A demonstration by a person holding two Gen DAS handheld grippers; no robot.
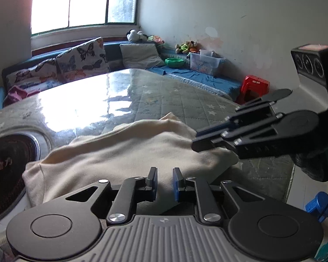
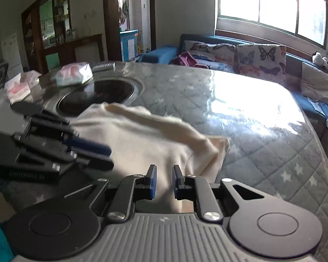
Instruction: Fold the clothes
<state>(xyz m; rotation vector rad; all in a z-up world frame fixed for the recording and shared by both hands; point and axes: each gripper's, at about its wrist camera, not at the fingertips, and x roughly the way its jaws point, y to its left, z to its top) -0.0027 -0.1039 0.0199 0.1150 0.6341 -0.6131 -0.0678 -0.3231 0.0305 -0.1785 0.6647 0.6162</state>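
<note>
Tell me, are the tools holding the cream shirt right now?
No. Both the left tool and the right tool have their fingers apart with nothing between them, poised above the cream garment on the table.

Cream garment [image 1: 120, 152]: near edge hidden behind left gripper [image 1: 165, 182] body. Round black inset [image 1: 8, 174] in table cut by left frame edge; its lettering unreadable. In right wrist view, left gripper [image 2: 105, 155] motion-blurred. Far packets [image 2: 73, 74] blurred, contents unclear.
</note>
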